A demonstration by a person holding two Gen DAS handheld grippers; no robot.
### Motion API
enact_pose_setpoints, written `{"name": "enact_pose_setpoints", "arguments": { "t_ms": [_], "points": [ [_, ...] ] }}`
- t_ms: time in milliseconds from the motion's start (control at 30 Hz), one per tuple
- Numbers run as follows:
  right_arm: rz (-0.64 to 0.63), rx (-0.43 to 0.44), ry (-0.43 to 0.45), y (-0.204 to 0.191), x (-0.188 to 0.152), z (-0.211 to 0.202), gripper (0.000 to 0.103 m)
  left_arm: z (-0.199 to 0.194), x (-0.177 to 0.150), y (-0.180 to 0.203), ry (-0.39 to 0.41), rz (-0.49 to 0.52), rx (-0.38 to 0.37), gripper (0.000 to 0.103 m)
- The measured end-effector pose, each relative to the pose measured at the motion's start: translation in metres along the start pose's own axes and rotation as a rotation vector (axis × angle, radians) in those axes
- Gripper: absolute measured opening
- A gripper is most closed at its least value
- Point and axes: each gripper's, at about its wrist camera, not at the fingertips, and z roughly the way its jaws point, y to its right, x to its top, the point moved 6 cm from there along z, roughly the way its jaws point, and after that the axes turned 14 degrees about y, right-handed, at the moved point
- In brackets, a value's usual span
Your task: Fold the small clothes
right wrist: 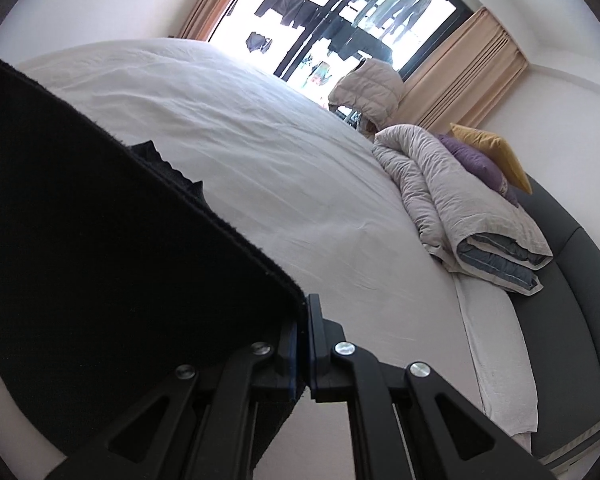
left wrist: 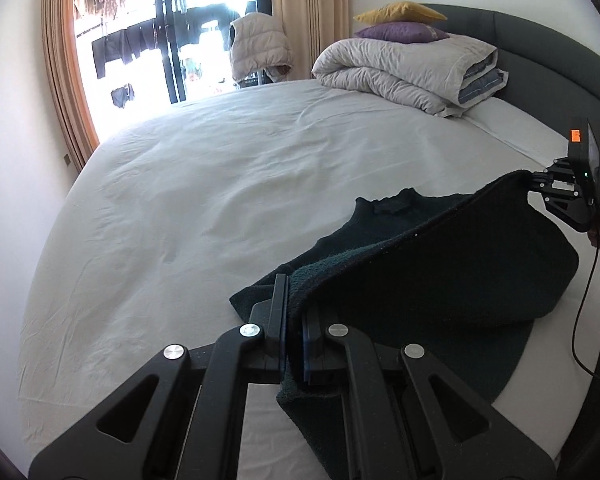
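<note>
One dark sweater (left wrist: 440, 264) lies on the bed (left wrist: 220, 184), its hem lifted by two claws. The left claw (left wrist: 294, 312) and right claw (right wrist: 302, 320) each clamp a hem corner. Two pillows (left wrist: 400, 24) top one quilt (left wrist: 412, 72).

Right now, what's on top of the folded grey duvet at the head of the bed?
A purple pillow lies on the duvet, with a yellow pillow stacked on it. The duvet hides whatever lies beneath it.
</note>
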Motion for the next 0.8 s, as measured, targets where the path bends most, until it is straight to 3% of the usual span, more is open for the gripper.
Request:
{"name": "enact_pose_setpoints", "arguments": {
  "t_ms": [233, 367, 500, 533, 567, 600, 633, 667, 700, 800],
  "points": [
    [0.014, 0.101, -0.147, -0.011, -0.009, 0.078, 0.004, 0.093, -0.017, -0.025, -0.146, 0.019, 0.009, 0.004],
    [0.023, 0.133, -0.195, -0.021, -0.013, 0.103, 0.004, 0.124, -0.027, -0.029, -0.179, 0.014, 0.017, 0.005],
    [0.051, 0.153, -0.235, -0.031, -0.023, 0.126, 0.005, 0.149, -0.037, -0.034, -0.203, 0.001, 0.036, 0.013],
    [0.075, 0.147, -0.226, -0.028, -0.023, 0.127, 0.007, 0.151, -0.038, -0.036, -0.203, -0.002, 0.043, 0.022],
    [0.107, 0.136, -0.222, -0.025, -0.023, 0.128, 0.016, 0.153, -0.039, -0.039, -0.201, -0.003, 0.058, 0.03],
    [0.144, 0.116, -0.213, -0.018, -0.022, 0.127, 0.024, 0.154, -0.037, -0.043, -0.195, -0.002, 0.081, 0.054],
    [0.18, 0.098, -0.197, -0.01, -0.021, 0.126, 0.041, 0.153, -0.035, -0.05, -0.18, -0.007, 0.104, 0.073],
    [0.211, 0.074, -0.188, -0.002, -0.022, 0.123, 0.068, 0.152, -0.032, -0.056, -0.169, -0.023, 0.109, 0.078],
    [0.244, 0.051, -0.176, 0.008, -0.023, 0.12, 0.078, 0.148, -0.03, -0.062, -0.164, -0.047, 0.099, 0.079],
    [0.357, 0.0, -0.166, 0.035, -0.03, 0.107, 0.082, 0.128, -0.021, -0.072, -0.136, -0.1, 0.09, 0.08]
  ]
}}
